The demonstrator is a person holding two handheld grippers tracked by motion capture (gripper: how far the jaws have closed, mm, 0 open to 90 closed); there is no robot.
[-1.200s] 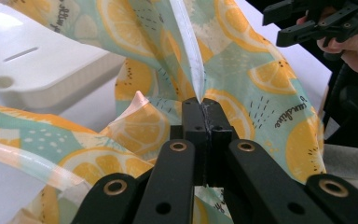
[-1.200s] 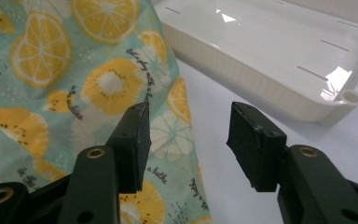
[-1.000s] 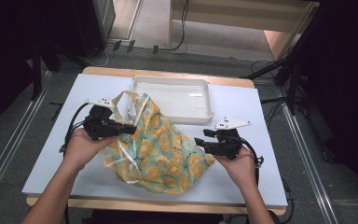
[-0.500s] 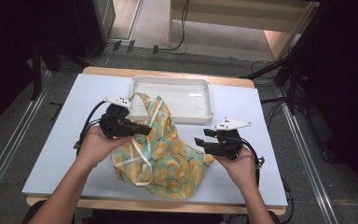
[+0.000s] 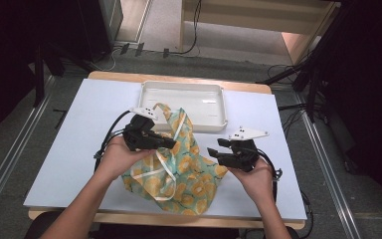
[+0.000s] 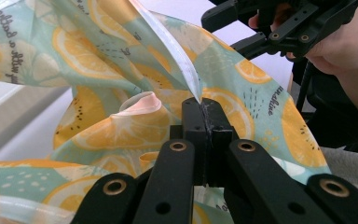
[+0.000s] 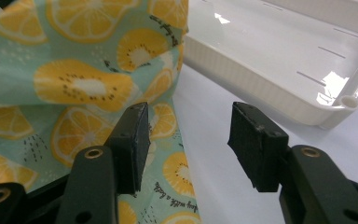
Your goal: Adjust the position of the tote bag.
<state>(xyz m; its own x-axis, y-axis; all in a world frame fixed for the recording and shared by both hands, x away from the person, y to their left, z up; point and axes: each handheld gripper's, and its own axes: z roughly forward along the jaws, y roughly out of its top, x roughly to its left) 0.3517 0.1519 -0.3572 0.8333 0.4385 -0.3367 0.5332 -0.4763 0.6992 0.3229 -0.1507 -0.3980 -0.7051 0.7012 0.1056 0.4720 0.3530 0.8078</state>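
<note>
The left gripper pinches the soft green cloth with orange fruit slices at the table's six o'clock, so the wide-open, empty right gripper should grab its edge gently.

A: How much of the fruit-print cloth can you actually make out?

B: Not all of it. In the left gripper view the cloth runs off the top, left and bottom edges, and the left gripper covers the fold it pinches, so how much fabric sits between the pads is hidden.

A: And the print?

B: There is small lettering on it, too small and cropped to read.

A: The white tray?

B: The right gripper view cuts it off at the top and right. From above, the cloth hides part of the tray's near rim.

A: The person?

B: Forearms leave the high view at the bottom.
</note>
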